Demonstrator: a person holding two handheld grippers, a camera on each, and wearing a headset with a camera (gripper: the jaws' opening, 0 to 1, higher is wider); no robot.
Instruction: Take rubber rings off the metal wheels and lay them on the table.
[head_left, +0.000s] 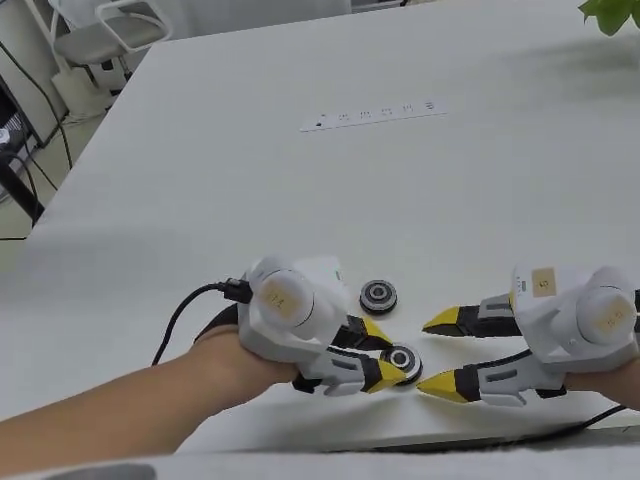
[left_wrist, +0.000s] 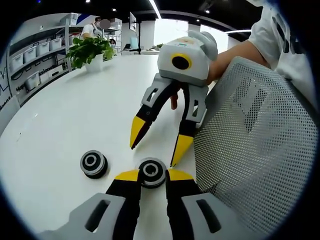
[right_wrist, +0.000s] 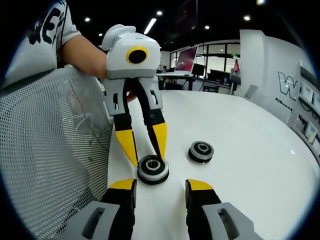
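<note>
Left gripper (head_left: 394, 358) near the front edge of the white table (head_left: 250, 180), jaws closed against a rubber-ringed metal wheel (left_wrist: 152, 172), right gripper (head_left: 422, 357) facing it, jaws spread wide and empty, second wheel (head_left: 378, 296) lying flat just beyond, potted plant (left_wrist: 89, 50) farther back.

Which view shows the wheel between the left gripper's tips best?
Right gripper view: the wheel shows nearly whole, its rim and hub clear, the left gripper pinching it from behind. The left gripper view has it close but flanked by that gripper's own tips. The head view shows it small, partly hidden by a tip.
</note>
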